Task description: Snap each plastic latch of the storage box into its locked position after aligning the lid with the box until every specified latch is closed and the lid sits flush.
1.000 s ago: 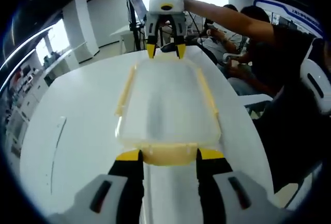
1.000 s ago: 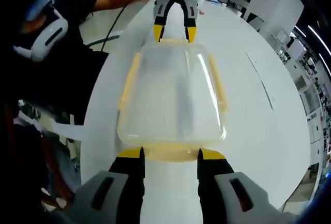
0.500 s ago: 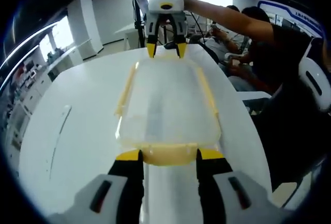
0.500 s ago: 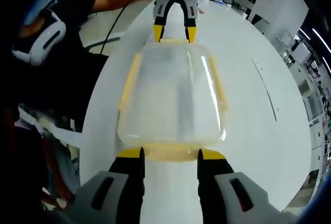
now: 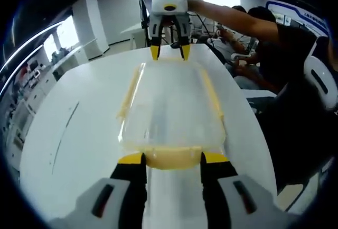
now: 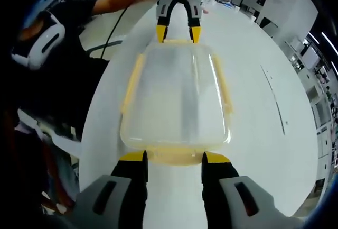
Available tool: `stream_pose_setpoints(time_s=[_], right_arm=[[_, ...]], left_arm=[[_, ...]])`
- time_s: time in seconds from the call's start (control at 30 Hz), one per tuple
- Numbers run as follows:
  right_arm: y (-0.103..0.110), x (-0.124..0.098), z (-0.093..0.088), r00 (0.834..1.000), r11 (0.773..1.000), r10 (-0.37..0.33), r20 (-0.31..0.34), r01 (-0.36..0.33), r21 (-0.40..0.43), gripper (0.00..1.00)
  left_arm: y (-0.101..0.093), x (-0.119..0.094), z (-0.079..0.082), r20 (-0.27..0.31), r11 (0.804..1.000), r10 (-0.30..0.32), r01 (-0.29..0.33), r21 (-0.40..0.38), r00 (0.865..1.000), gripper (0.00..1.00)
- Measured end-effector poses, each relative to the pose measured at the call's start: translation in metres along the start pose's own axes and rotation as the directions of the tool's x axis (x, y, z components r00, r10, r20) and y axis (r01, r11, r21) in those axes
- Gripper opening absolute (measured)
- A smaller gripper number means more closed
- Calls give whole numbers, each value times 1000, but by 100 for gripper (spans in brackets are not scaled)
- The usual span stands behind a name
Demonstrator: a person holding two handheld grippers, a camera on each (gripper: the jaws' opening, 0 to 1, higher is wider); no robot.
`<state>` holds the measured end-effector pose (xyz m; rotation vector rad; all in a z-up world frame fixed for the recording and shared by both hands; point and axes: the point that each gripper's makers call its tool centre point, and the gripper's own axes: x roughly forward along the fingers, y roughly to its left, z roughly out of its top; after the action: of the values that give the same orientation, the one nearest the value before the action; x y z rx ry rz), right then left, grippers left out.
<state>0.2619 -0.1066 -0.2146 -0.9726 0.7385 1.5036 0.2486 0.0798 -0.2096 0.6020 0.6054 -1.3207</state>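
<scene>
Clear storage box (image 5: 171, 112) w/ translucent lid (image 6: 177, 94) lies flat on white table (image 5: 79, 134), long axis running btwn the two grippers. Yellow latches line its edges.

Left gripper view: left gripper (image 5: 171, 159) at near end of box, yellow-tipped jaws spread wide, one at each end of the near-end yellow latch (image 5: 171, 156), tips touching or just beside it; cannot tell if they press on it. Long side latches, left one (image 5: 129, 94) and right one (image 5: 211, 95), lie along box sides. At far end the right gripper (image 5: 170, 53) points down at the far end of the box, jaws wide. A person's arm (image 5: 232, 20) reaches to it from the right; more people sit far right.

Right gripper view: right gripper (image 6: 171, 159) likewise at its near end of box, jaws wide, straddling the end latch (image 6: 173, 157) there. Lid looks seated level on the box. Left gripper (image 6: 178, 33) at far end, jaws spread astride the far end latch. A white headset (image 6: 39, 41) is at left, on a person in dark clothes.
</scene>
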Motion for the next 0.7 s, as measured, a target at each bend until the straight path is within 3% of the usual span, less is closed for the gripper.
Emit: stream_pose_setpoints(time_s=[0.3,0.7], right_arm=[[-4,6,13,1000,1000,9,17,-9,-10,39],[-3,15,30,996,1000,7,85,-6,-20,39]], left_arm=[[1,-13,-12,23,1000,8,-7,-11,1000,39],[2,-27,-23,64,1000,24,-23,-9,998,39]])
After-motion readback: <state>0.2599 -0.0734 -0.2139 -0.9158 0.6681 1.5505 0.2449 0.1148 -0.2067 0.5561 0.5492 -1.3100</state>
